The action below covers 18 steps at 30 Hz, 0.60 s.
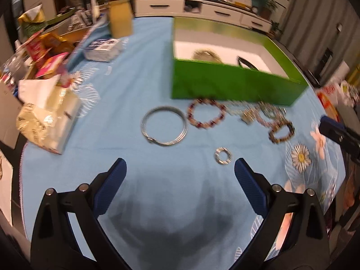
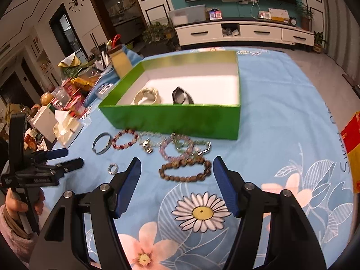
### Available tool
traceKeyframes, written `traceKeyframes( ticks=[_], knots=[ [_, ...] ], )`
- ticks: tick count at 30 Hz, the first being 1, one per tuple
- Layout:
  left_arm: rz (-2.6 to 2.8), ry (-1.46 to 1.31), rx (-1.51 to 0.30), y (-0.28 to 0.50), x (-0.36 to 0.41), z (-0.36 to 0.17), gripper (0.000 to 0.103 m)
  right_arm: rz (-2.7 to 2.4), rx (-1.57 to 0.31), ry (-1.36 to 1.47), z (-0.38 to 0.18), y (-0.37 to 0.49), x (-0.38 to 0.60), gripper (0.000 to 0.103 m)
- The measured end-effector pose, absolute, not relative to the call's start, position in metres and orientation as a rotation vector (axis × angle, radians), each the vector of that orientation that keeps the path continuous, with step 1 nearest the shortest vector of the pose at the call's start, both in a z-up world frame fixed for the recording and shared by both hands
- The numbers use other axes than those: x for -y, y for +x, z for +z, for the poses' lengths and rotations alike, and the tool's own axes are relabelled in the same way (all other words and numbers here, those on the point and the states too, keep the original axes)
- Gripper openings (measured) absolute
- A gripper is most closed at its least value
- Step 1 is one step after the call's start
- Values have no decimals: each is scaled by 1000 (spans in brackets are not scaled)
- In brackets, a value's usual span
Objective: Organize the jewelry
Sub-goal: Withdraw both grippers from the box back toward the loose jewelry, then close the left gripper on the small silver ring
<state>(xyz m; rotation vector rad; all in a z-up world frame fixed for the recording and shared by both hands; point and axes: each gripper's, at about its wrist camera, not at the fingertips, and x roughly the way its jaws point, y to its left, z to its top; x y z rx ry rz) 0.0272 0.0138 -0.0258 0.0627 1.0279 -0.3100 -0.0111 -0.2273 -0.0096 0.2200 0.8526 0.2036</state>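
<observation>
I am holding both grippers, left [image 1: 180, 168] and right [image 2: 176, 168], spread and empty above bracelets lying beside the green box [image 2: 180, 117].

Bracelets [image 2: 185, 172] flat on cloth before green box [image 2: 171, 117]; two inside.

Blue floral tablecloth [image 2: 281, 103], white TV cabinet [image 2: 245, 32], wall clock [image 2: 76, 1], cluttered snack packets [image 1: 42, 47] at left.
</observation>
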Motion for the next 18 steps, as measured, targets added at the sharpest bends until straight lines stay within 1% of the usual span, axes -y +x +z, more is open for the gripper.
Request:
traceKeyframes(
  ticks=[7,9,14,18],
  knots=[
    [-382,103,-1042,24,15,-43,96,237,-866,216,-14,-11,215,67],
    [-398,105,-1048,25,21,-49,92,240,-867,218,-15,-12,214,67],
    [-398,119,-1051,31,29,-60,74,243,-873,225,-18,-12,214,67],
    [-396,144,-1022,32,34,-62,67,247,-877,226,-20,-10,214,67]
  ],
)
